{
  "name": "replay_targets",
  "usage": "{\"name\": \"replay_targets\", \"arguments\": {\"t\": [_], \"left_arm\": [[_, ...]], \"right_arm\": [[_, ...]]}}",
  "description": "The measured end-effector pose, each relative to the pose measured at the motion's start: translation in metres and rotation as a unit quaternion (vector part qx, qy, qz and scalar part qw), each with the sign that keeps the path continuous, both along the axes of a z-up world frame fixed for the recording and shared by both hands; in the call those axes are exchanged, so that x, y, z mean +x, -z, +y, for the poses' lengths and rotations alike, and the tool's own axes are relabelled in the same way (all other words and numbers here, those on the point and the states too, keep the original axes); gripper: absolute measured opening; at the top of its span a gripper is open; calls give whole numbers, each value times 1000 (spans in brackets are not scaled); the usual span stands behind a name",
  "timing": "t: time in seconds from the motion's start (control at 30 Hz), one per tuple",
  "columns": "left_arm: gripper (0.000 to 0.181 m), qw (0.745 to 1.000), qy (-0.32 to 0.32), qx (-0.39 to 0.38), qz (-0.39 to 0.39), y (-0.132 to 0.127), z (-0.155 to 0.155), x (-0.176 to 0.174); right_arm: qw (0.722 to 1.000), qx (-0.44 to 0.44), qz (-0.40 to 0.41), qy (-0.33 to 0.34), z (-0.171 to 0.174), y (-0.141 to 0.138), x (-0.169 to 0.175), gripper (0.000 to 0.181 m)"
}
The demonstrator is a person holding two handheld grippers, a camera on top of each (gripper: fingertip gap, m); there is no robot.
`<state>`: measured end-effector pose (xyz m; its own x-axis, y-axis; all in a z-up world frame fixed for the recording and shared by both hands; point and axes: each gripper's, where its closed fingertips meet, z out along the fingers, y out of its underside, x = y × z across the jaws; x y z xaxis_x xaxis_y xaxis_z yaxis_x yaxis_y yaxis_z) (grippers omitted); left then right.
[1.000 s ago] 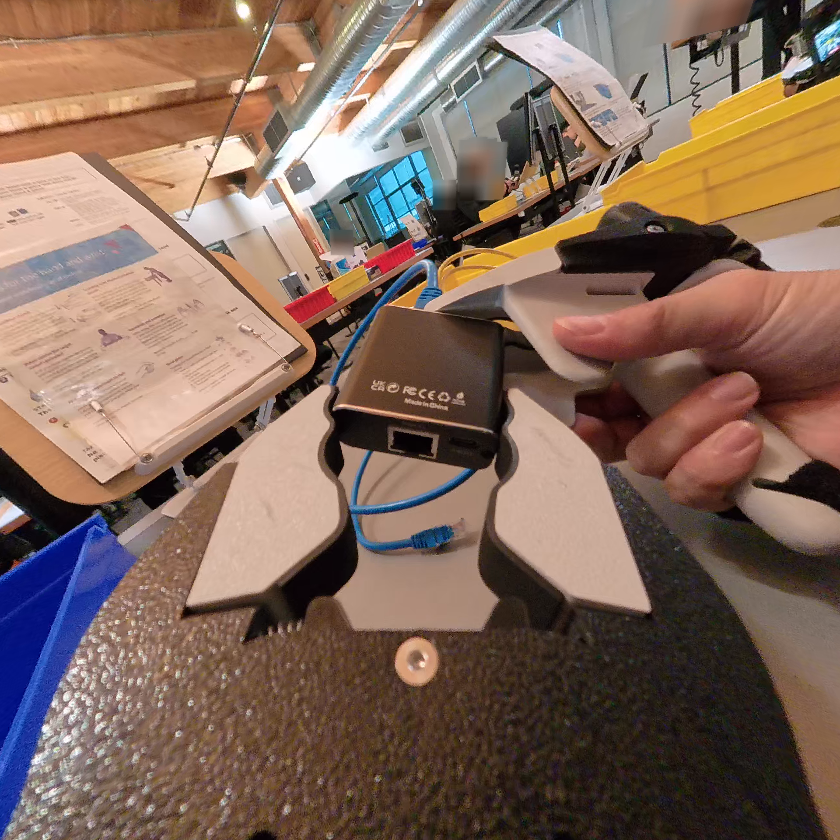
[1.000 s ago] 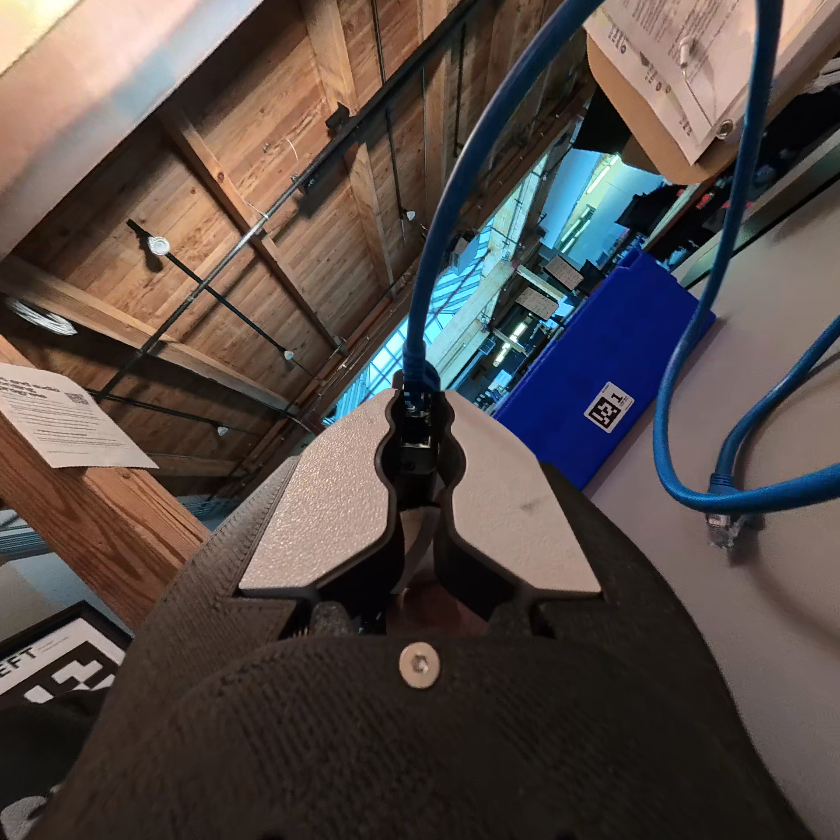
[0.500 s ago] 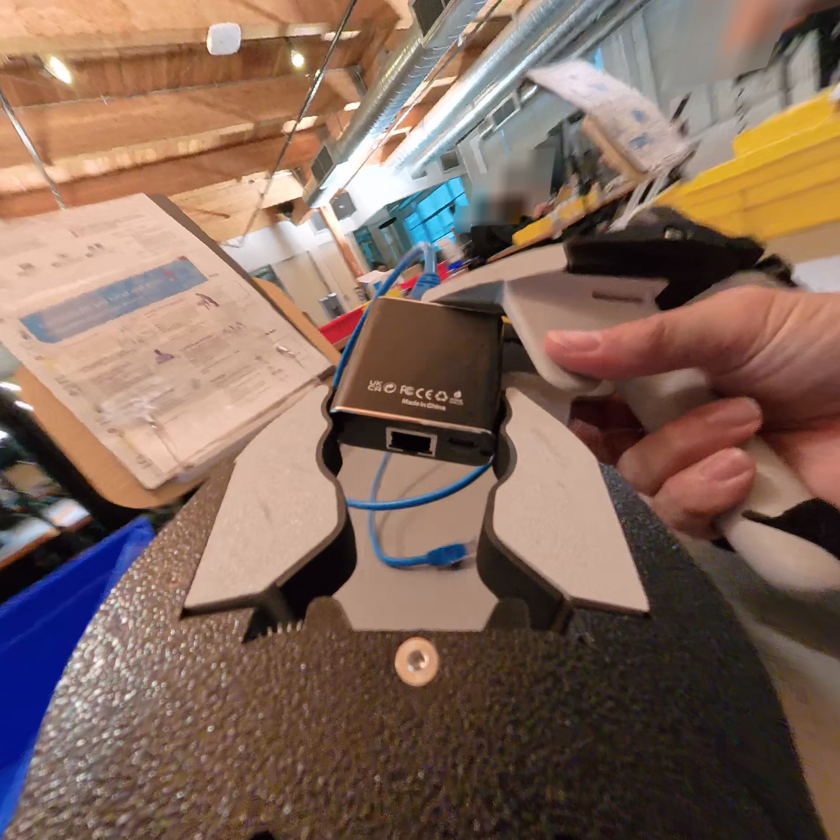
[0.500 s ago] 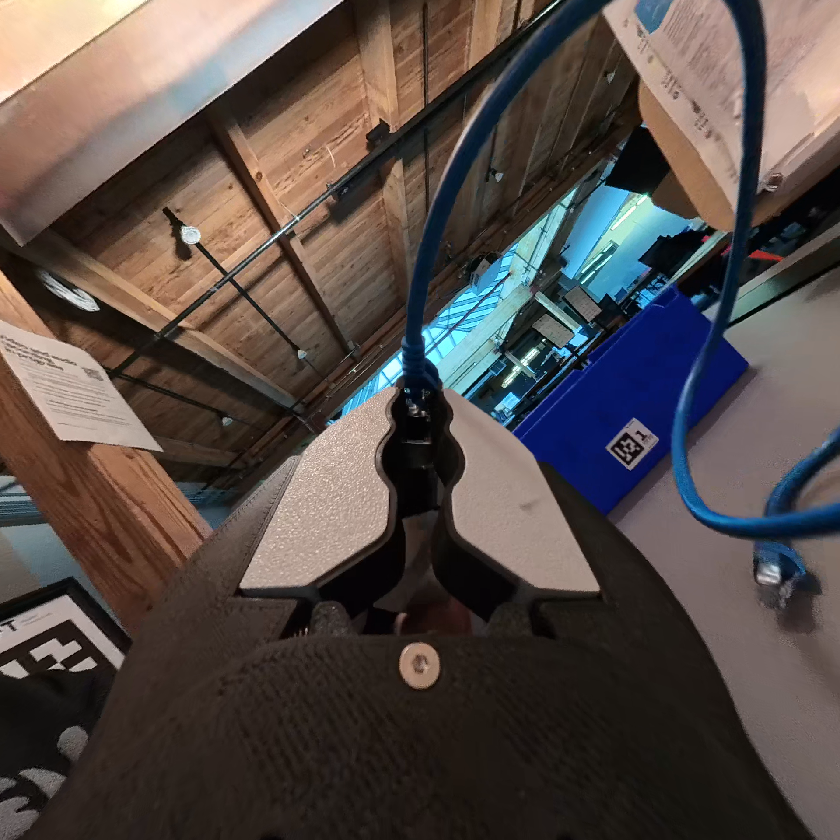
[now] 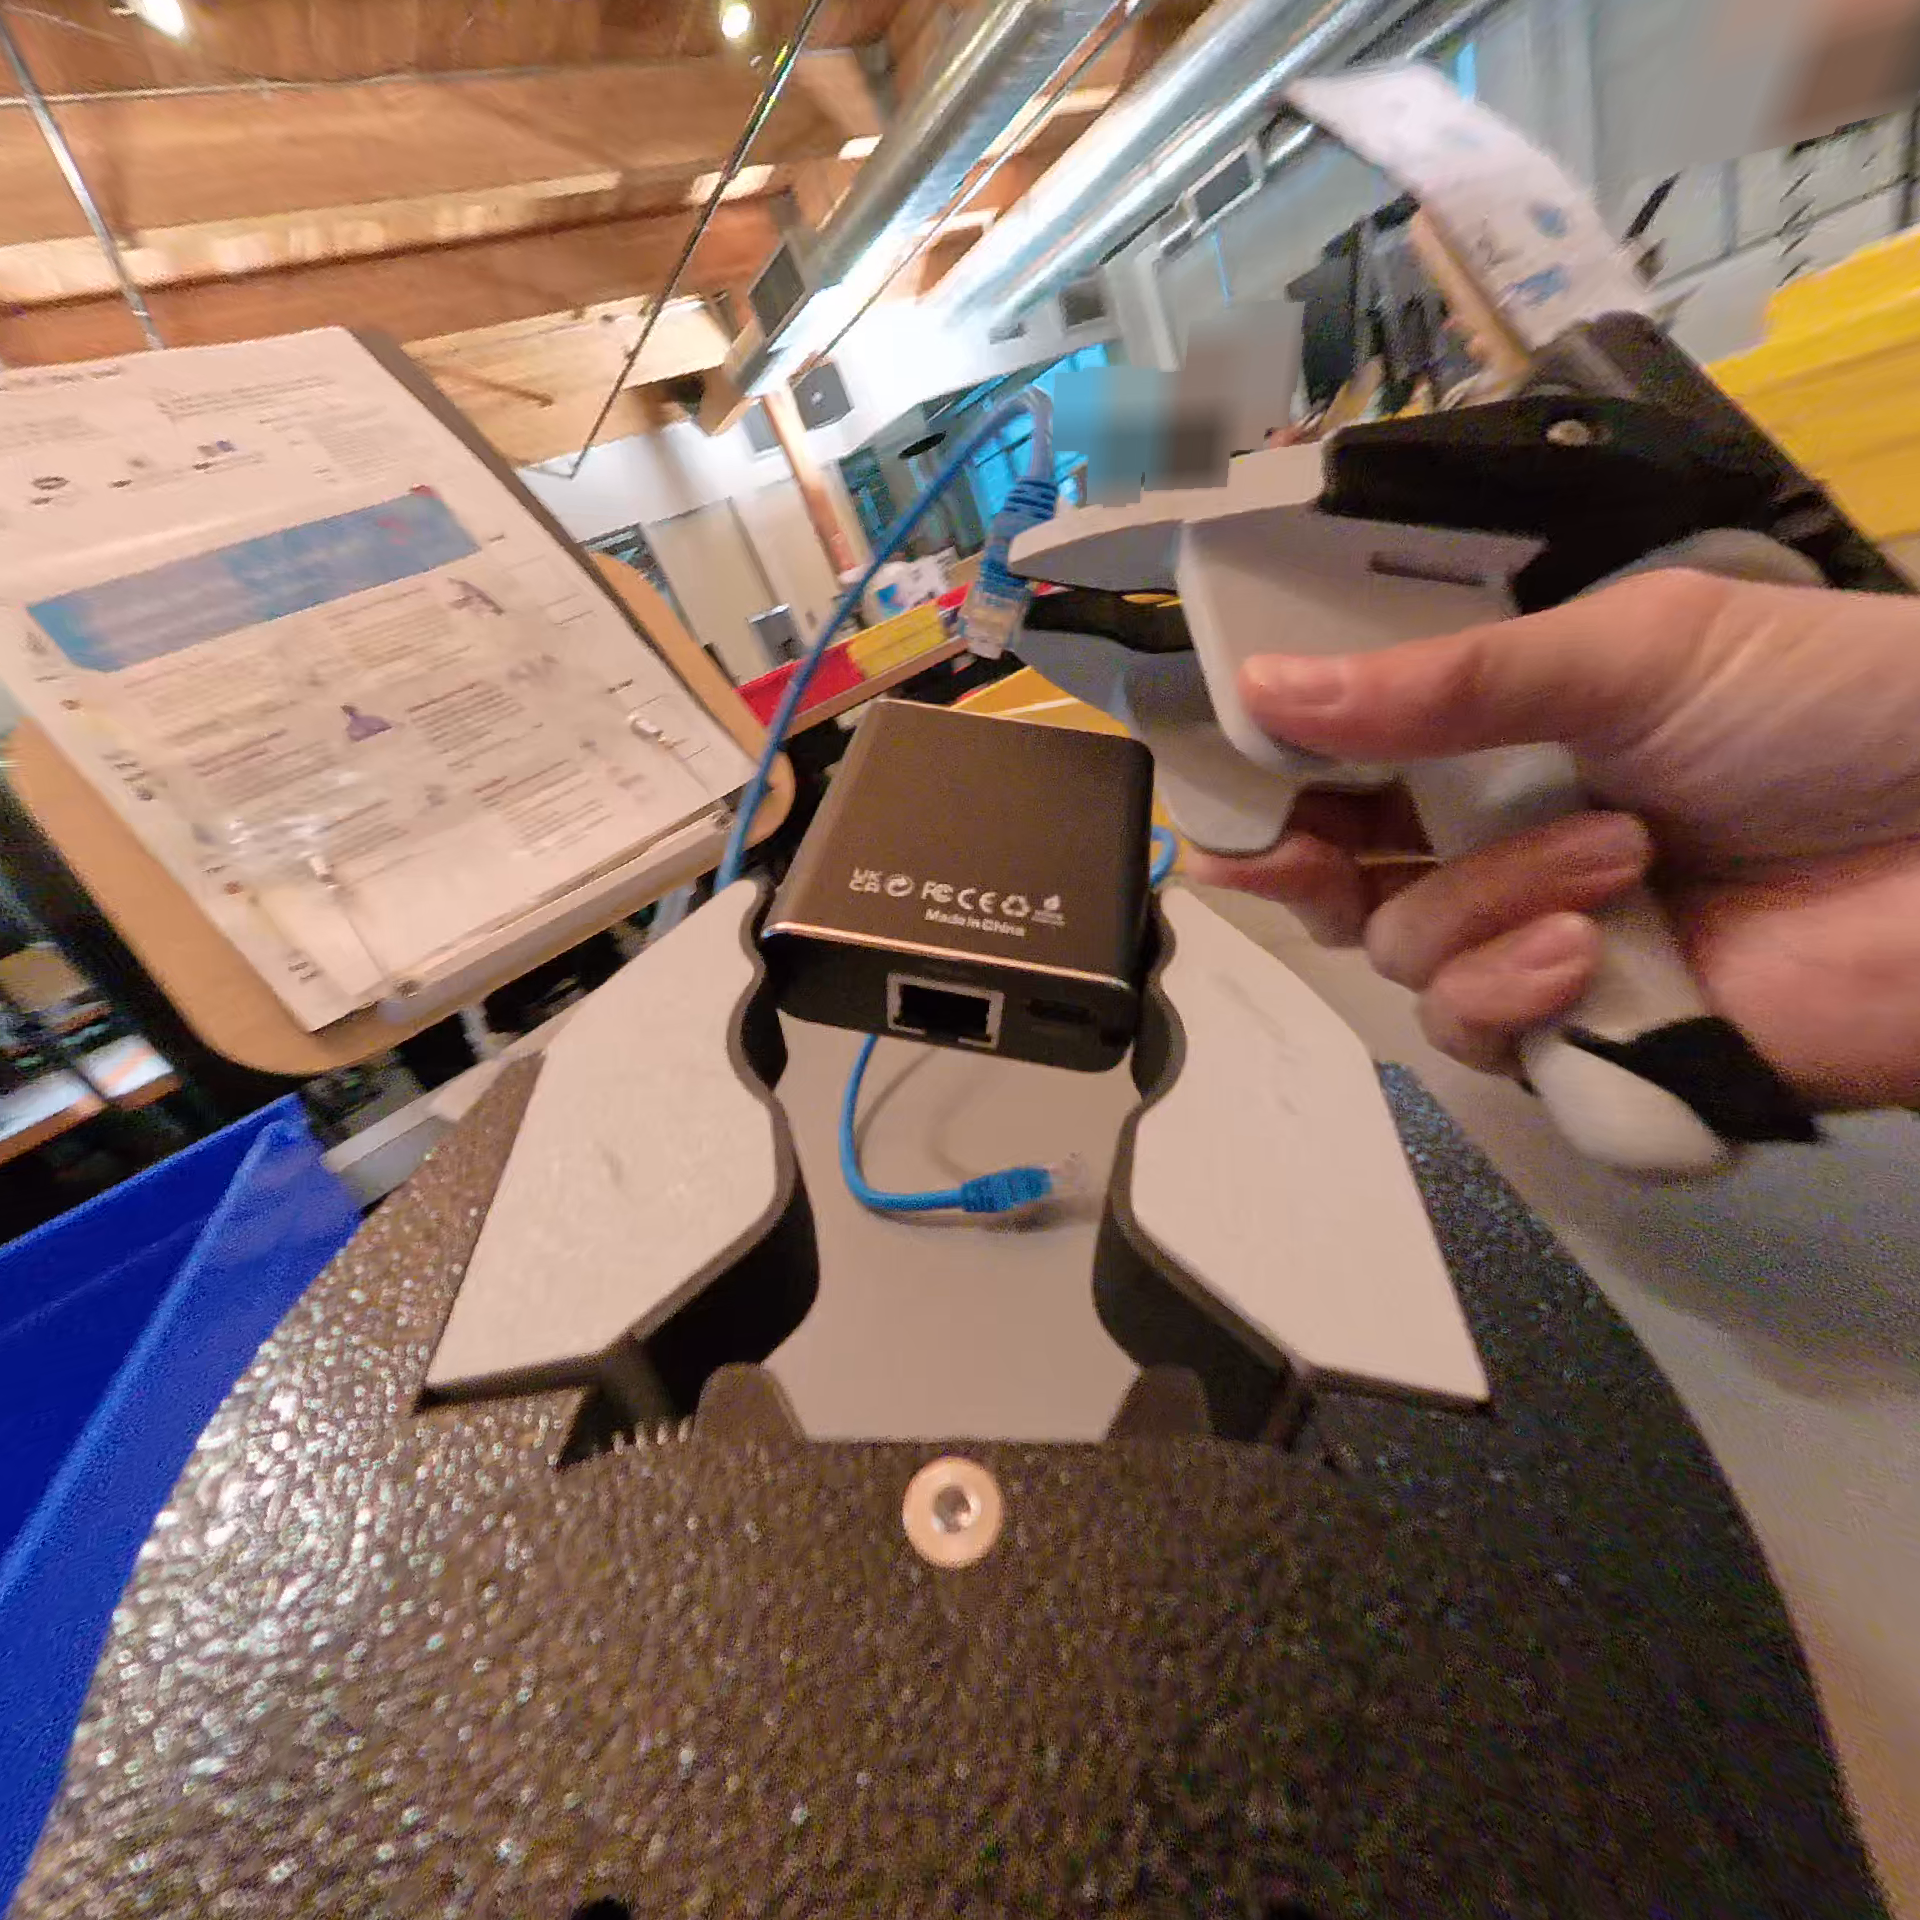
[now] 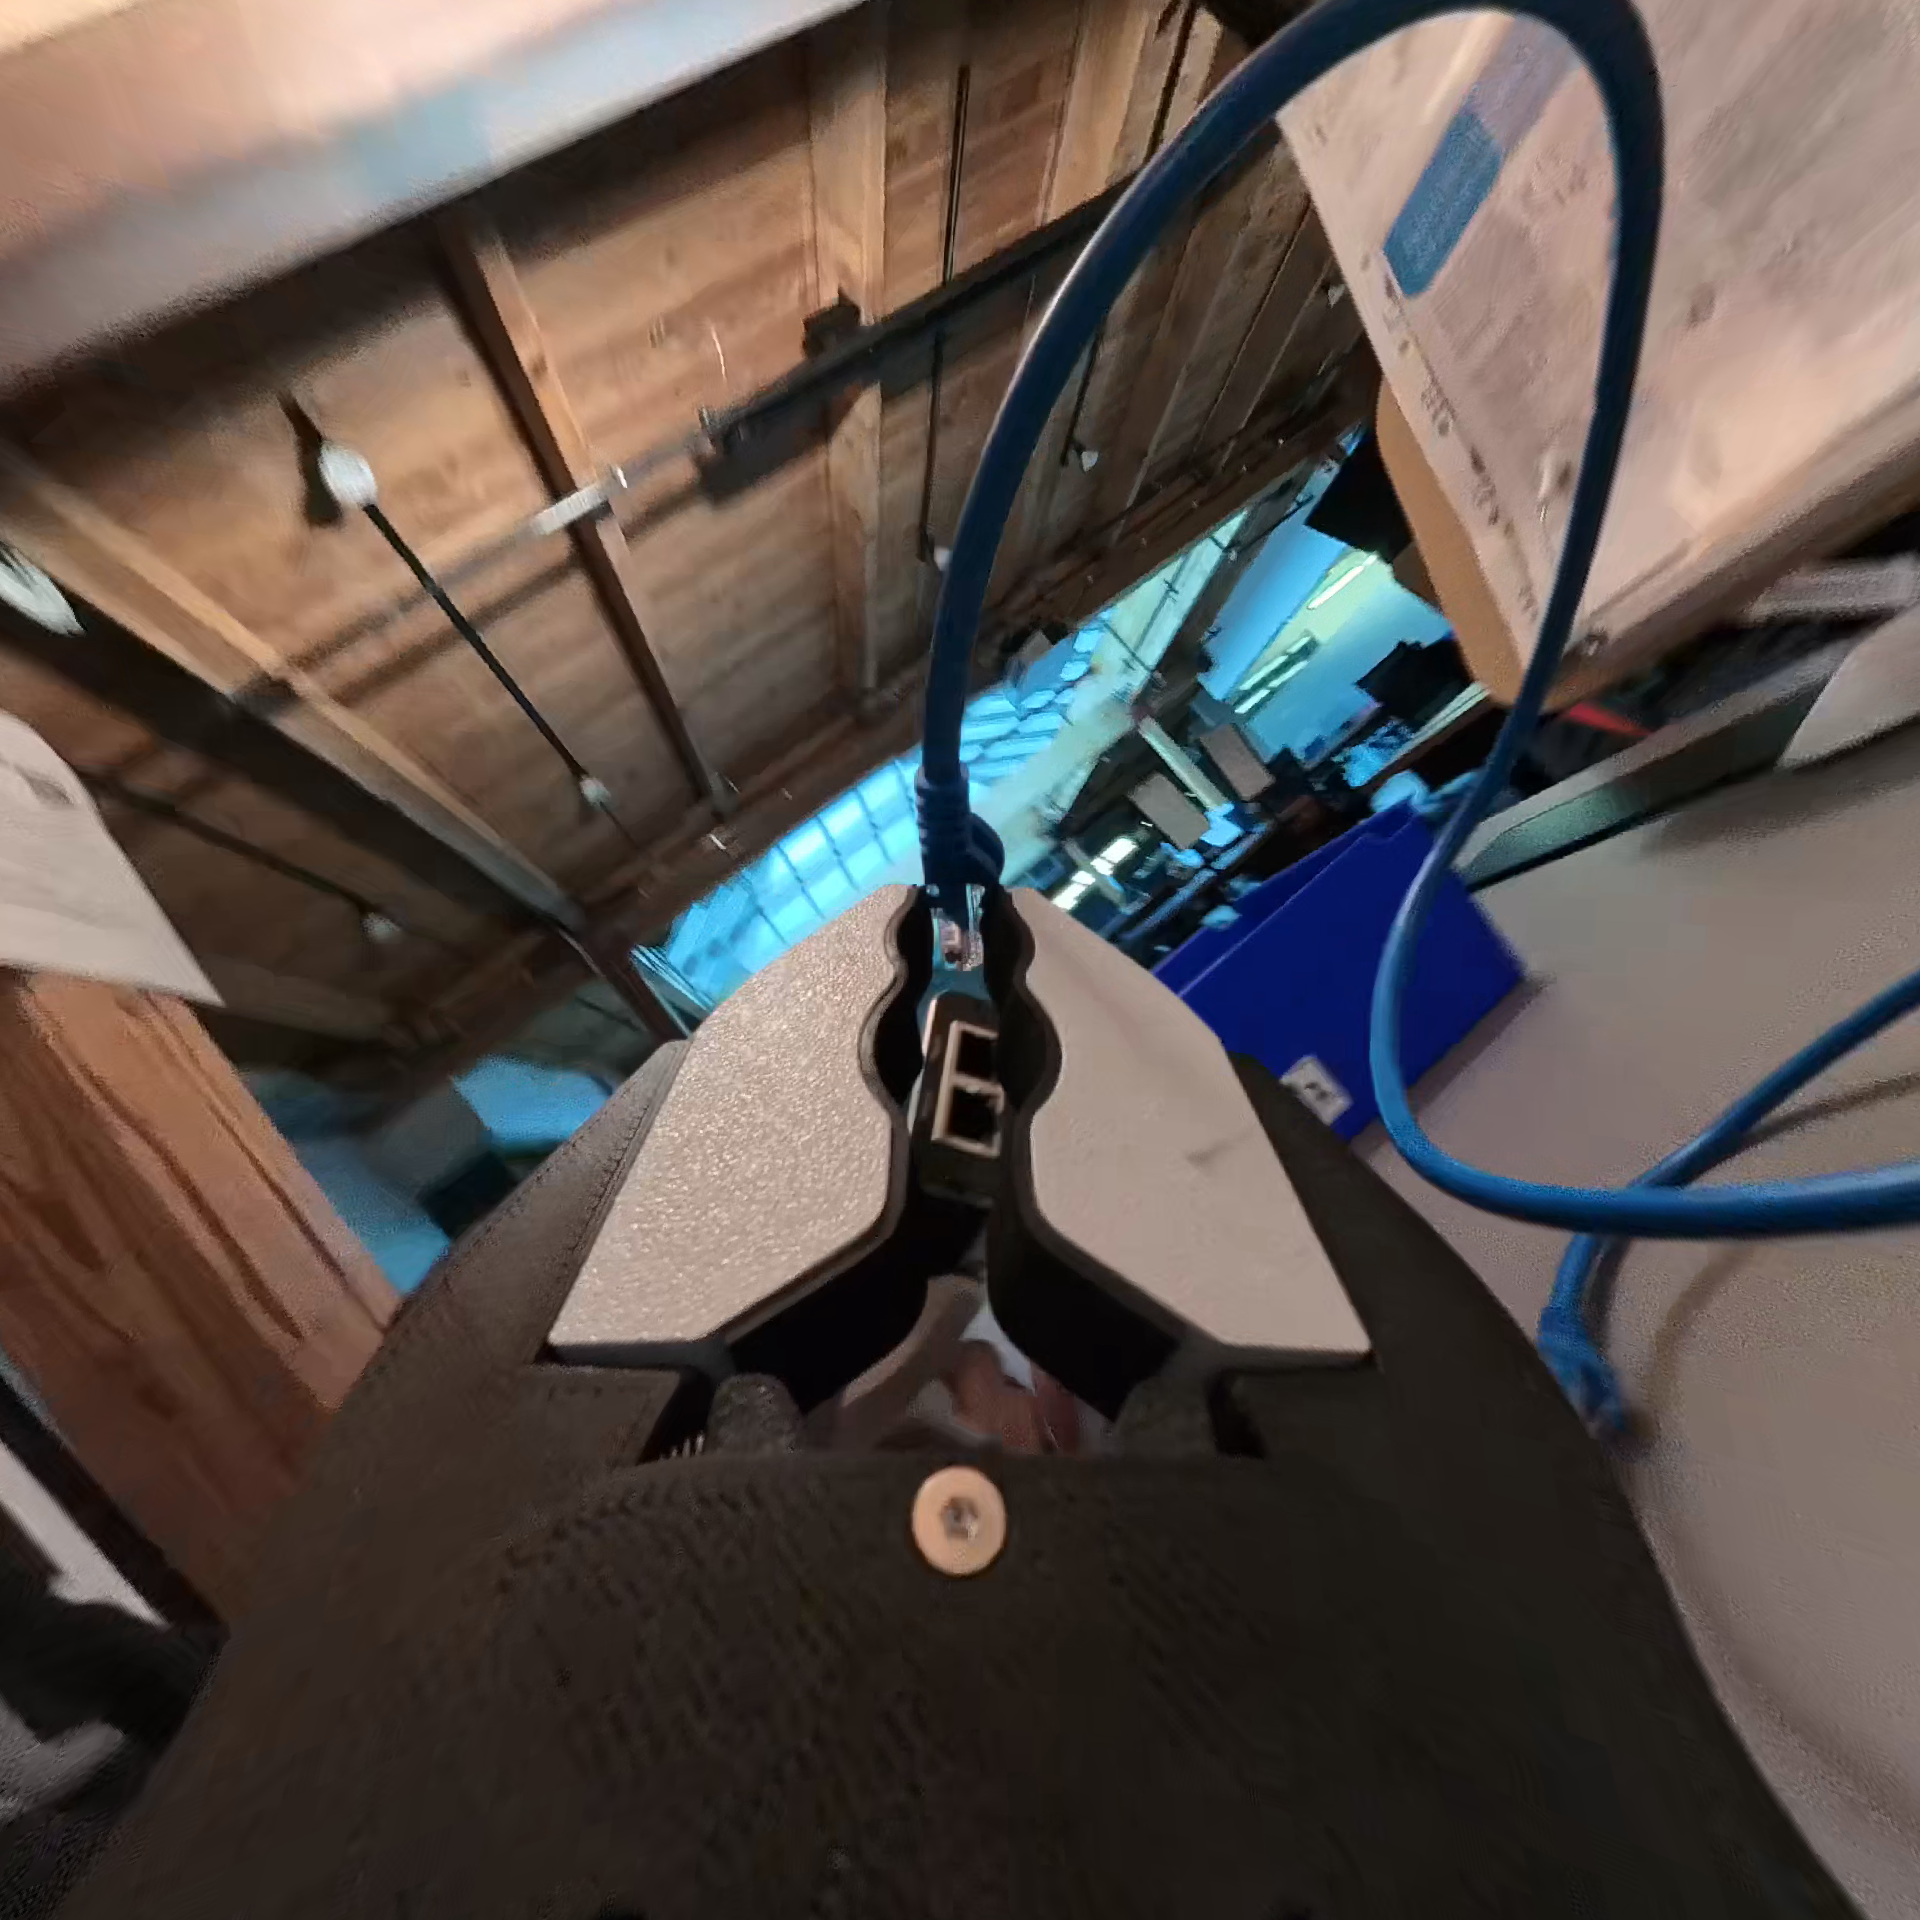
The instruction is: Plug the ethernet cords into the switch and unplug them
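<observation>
A grey table (image 5: 1714, 1299) sits under timber ceilings. The left gripper (image 5: 956, 956) pinches the small black switch (image 5: 966, 873) by its sides. Just above the switch, the right gripper (image 6: 961, 935) pinches the blue cord's plug (image 6: 954, 914). The cord looks light and springy, its clip fragile, so the plug body seems the best hold.

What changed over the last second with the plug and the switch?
The right gripper has pulled the clear-tipped blue ethernet plug out of the small black metal switch; the plug now sits clear above it, and two empty ports show in the right wrist view. Unchanged: the left gripper stays clamped on the switch, and the second blue cord end lies on the table.
</observation>
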<state>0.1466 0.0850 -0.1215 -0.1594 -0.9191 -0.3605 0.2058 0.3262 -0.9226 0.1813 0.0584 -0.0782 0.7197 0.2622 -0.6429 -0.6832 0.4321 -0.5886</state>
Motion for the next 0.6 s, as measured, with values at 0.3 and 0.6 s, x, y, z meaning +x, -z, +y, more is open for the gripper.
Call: {"name": "replay_targets", "arguments": {"t": [0.3,0.6], "left_arm": [[65,999,11,-37,8,3,11,2],[65,997,26,-63,25,8,13,5]], "right_arm": [[982,-79,-169,38,-69,-70,25,12],[929,-258,-266,-12,-128,-97,88,12]]}}
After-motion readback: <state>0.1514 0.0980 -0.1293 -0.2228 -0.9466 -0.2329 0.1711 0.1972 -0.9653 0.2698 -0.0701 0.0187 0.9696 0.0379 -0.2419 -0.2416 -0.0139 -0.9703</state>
